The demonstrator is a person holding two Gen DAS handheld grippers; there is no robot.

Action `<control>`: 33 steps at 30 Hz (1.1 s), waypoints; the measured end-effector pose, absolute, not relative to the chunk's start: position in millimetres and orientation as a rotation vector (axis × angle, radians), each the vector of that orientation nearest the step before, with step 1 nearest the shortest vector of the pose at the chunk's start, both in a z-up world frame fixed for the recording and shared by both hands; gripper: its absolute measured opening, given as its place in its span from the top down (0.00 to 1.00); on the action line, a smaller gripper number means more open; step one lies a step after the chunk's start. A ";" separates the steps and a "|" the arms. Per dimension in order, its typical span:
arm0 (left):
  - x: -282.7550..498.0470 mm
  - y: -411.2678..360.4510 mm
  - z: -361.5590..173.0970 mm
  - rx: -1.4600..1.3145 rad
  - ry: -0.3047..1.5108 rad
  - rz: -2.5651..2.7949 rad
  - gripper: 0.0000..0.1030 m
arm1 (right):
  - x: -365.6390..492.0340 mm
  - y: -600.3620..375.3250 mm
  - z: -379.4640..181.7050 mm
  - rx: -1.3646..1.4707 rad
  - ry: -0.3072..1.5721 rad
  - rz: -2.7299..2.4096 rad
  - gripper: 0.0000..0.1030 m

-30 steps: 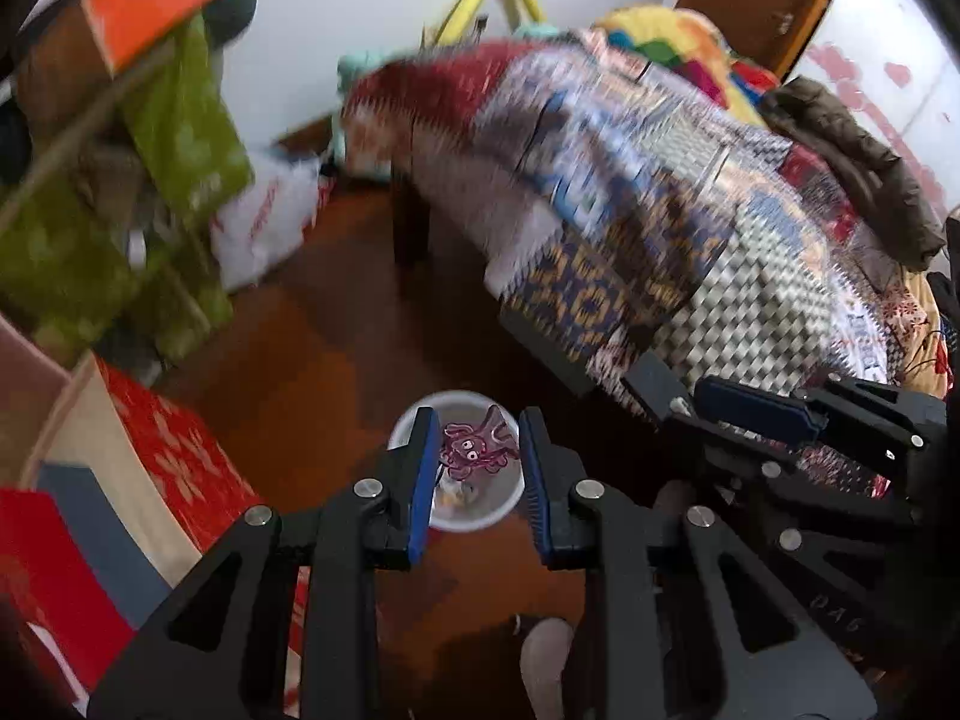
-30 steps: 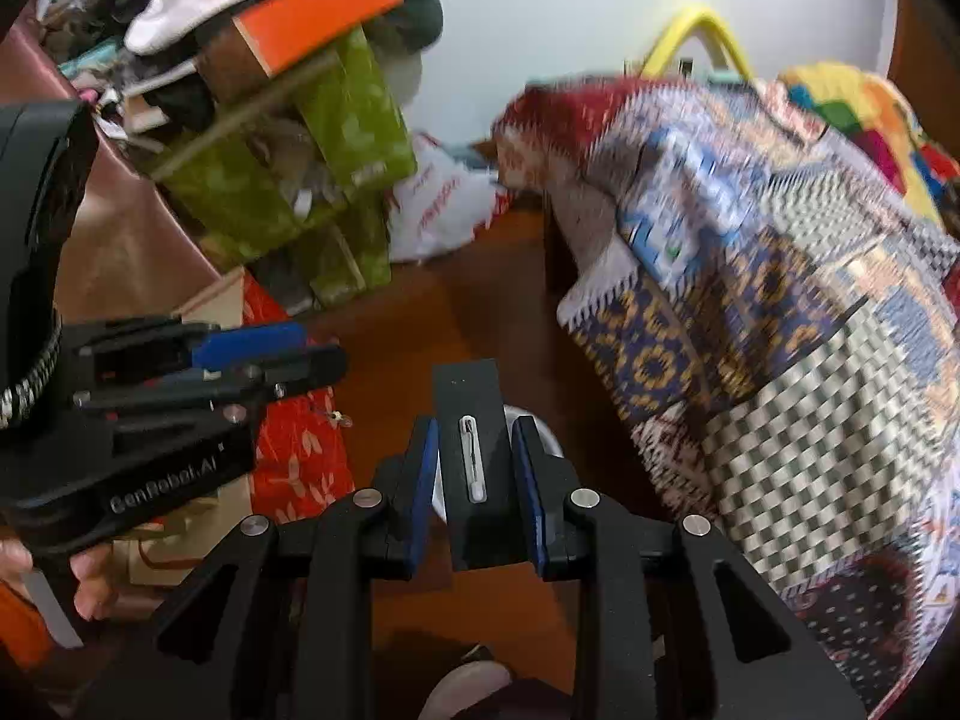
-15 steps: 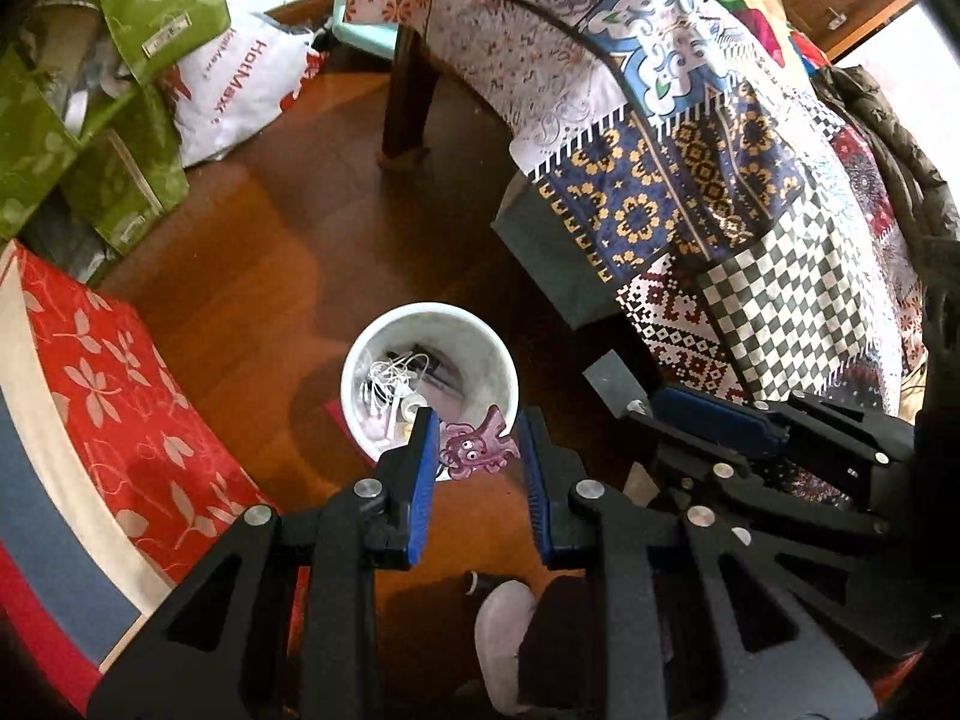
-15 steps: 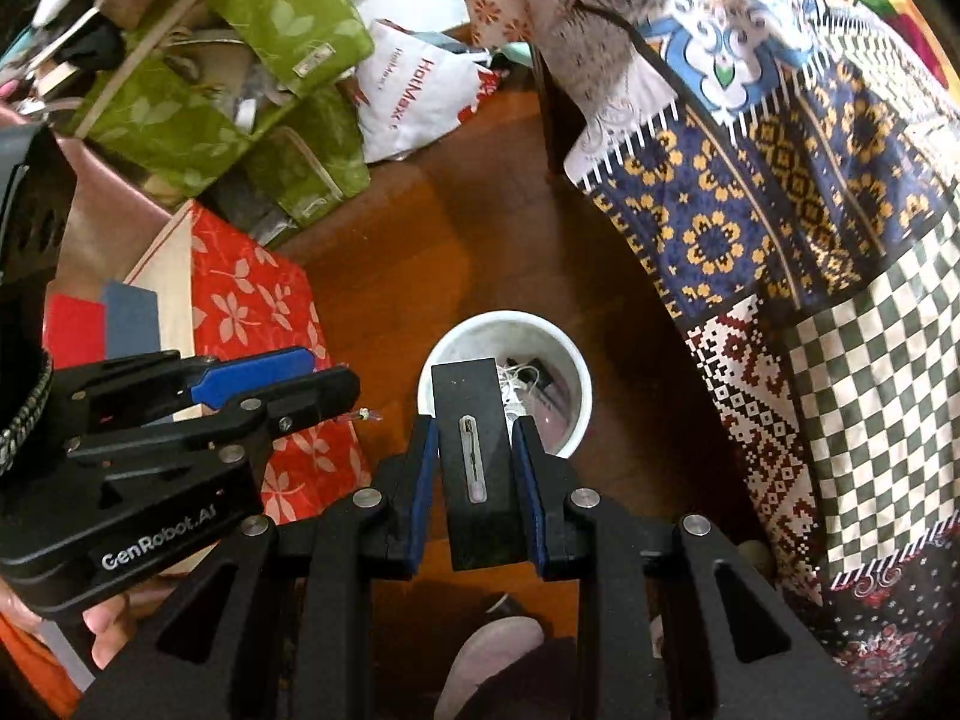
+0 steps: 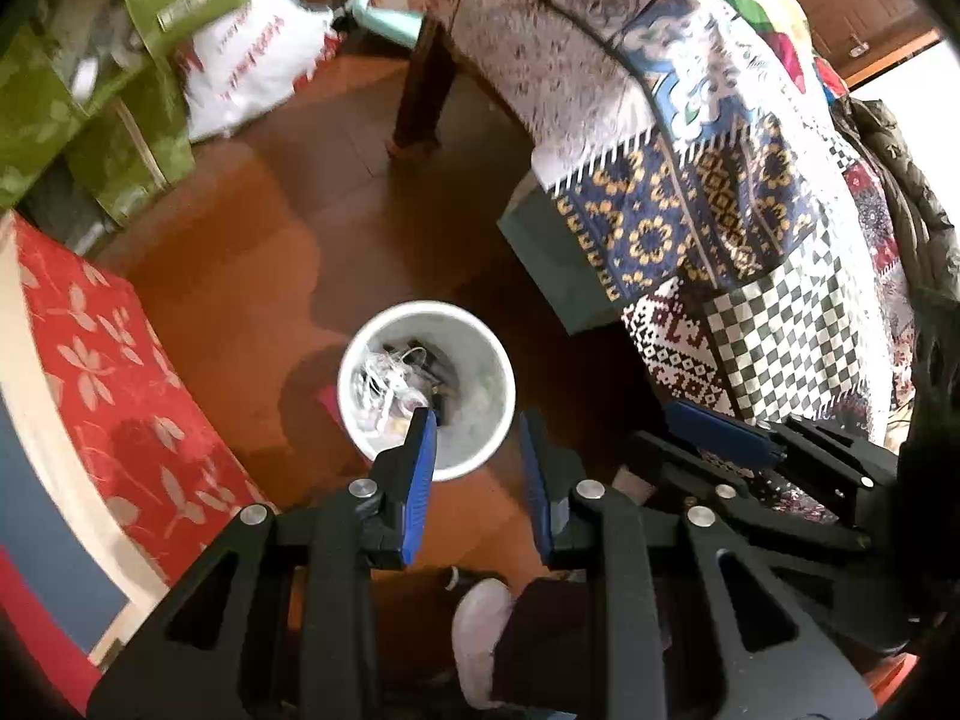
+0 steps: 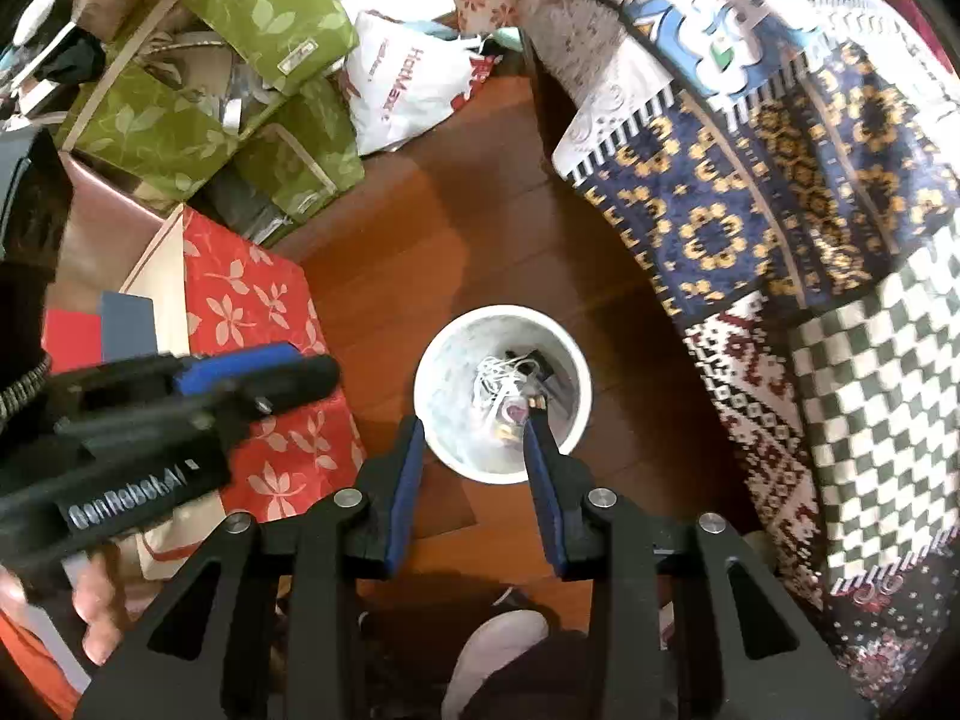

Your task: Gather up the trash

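The left hand-held gripper (image 5: 474,438) pointed steeply down over the white trash bin (image 5: 426,387), which stood on the brown wooden floor (image 5: 252,264). Its blue pads (image 5: 420,474) stood a narrow way apart, and nothing was between them. The right hand-held gripper (image 6: 474,438) hung above the same trash bin (image 6: 503,390); its jaws had just been opening, and the gap between its blue pads (image 6: 403,492) was empty too. Inside the bin lay a tangle of white cord (image 6: 495,381), some dark pieces and a small pinkish item (image 6: 515,412); I could not tell what the dark pieces were.

Only the right wrist view showed the person's hand (image 6: 99,606) around the handle of the left hand-held gripper, with white lettering on its body. It showed also the green leaf-print storage boxes (image 6: 198,96) clearly and the white plastic bag (image 6: 408,90) with red print. Only the left wrist view showed the wooden bed leg (image 5: 423,96), the dark jacket (image 5: 906,192) on the bed, and a brown door (image 5: 858,18) far behind.

Both views showed the patchwork quilt (image 5: 720,180) hanging from the bed beside the bin, the red box with pale flowers (image 6: 258,324) on the other side, and a light shoe (image 5: 480,642) at the bottom edge.
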State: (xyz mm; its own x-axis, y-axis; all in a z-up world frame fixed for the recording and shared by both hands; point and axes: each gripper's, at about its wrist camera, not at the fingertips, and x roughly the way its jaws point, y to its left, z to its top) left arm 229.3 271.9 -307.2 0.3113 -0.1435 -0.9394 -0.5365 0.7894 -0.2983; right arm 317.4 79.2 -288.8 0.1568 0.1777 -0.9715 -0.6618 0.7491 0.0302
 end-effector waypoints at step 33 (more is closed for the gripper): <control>25.5 80.8 45.9 -0.130 0.310 0.050 0.50 | 15.0 -91.1 33.2 -0.159 0.112 0.299 0.63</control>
